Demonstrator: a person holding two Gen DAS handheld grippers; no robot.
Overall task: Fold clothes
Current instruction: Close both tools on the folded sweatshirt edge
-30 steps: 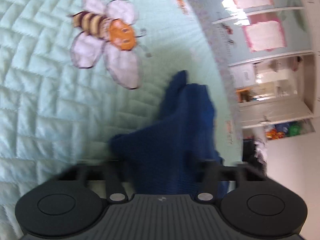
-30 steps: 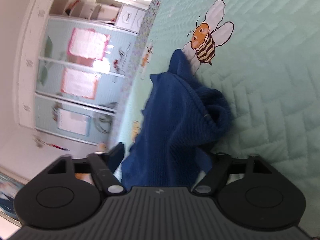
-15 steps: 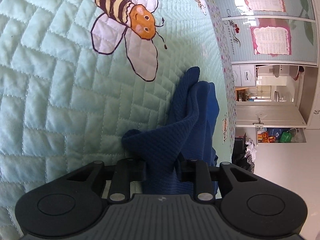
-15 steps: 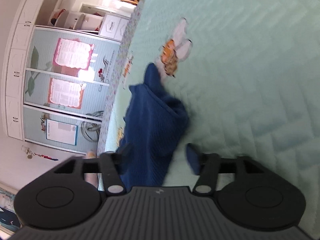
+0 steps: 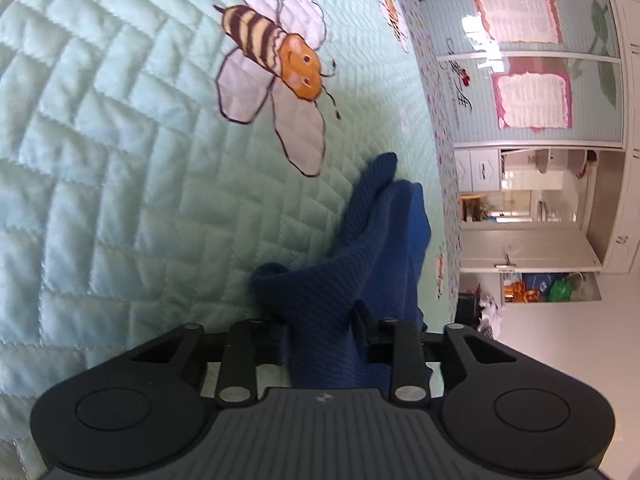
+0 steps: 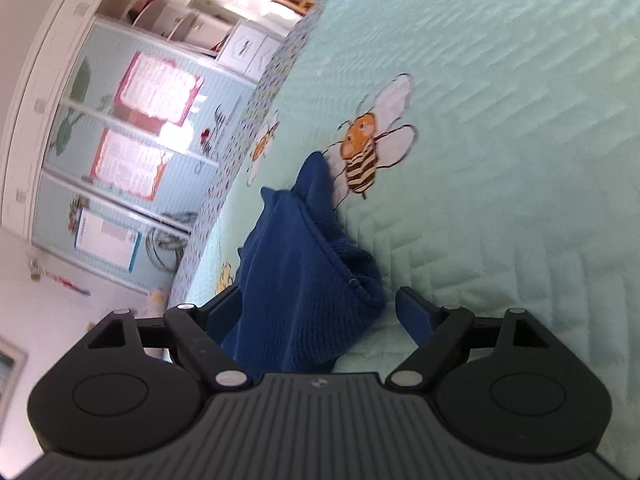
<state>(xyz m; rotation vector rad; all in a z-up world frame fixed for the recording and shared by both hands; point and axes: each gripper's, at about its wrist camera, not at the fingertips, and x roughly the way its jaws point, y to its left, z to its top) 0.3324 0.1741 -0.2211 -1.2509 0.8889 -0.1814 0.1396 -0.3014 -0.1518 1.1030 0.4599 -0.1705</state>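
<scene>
A dark blue knitted garment [image 5: 380,240] lies bunched on a mint-green quilted bedspread [image 5: 120,160], close to the bed's edge and just below a printed bee [image 5: 276,48]. My left gripper [image 5: 320,320] is shut on a fold of it, with cloth pinched between both fingers. In the right wrist view the same garment [image 6: 296,248] runs up from between the fingers toward the bee [image 6: 360,156]. My right gripper [image 6: 320,308] stands open over it; the cloth rests against the left finger and the right finger is clear of it.
The bedspread [image 6: 520,160] stretches wide and flat beyond the garment. The bed's patterned edge [image 5: 436,140] drops off beside the cloth. Past it stand cupboard doors with pink-bordered posters [image 5: 524,96], a lit doorway [image 5: 520,200] and coloured bags [image 5: 552,288] on the floor.
The left gripper's fingers have drawn together from wide apart and now pinch the garment. The right gripper stays open; its view has swung across the bed.
</scene>
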